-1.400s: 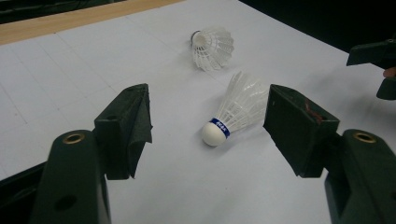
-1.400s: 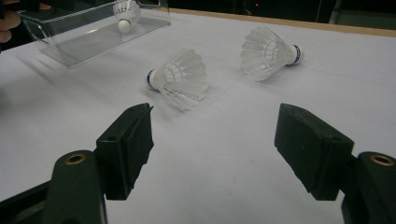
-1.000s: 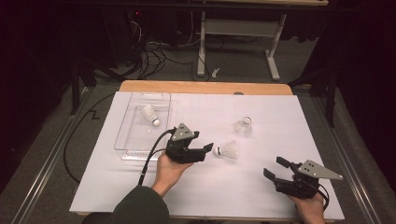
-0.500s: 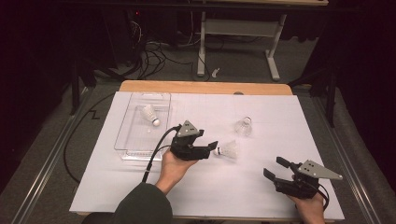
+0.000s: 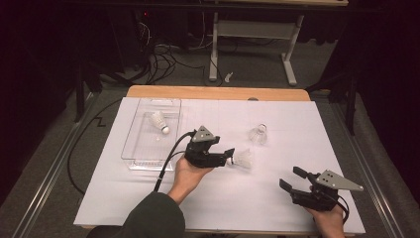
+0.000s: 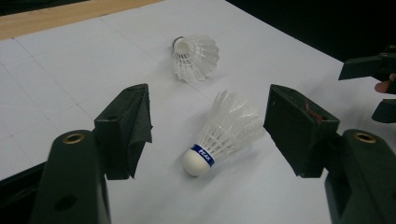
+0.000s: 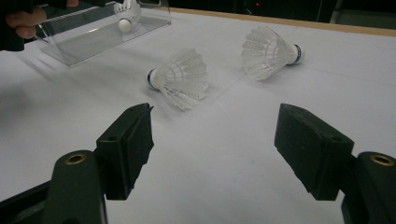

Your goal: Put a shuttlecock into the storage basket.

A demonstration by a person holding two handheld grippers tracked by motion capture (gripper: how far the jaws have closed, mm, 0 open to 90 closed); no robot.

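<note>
High view first: our left gripper (image 5: 229, 156) sits mid-frame with its jaws spread wide, right up against the nearest shuttlecock (image 5: 242, 158), which lies on its side on the white sheet (image 5: 277, 198). A second shuttlecock (image 5: 258, 134) lies just up and right of it, and a third one (image 5: 159, 122) is already in the clear tray (image 5: 133, 148) at upper left. Our right gripper (image 5: 292, 179) is parked at lower right, jaws apart, holding nothing. Looks to us like we're collecting shuttlecocks into the tray, and this is the reach for number two.

Left gripper view: the nearest shuttlecock (image 6: 224, 135) lies in the middle of the frame between the two wide jaws but a bit ahead of them, cork toward us, feathers away. The second one (image 6: 195, 57) is above it. Next move probably means pushing in a bit more and closing gently around the cork end so we don't crush the feathers.

Right gripper view: jaws wide open over bare sheet, both loose shuttlecocks in the upper half, the tray (image 7: 93, 35) at upper left.

Compared with a second ago, the left gripper has crept right toward the shuttlecock; the right one hasn't budged.
</note>
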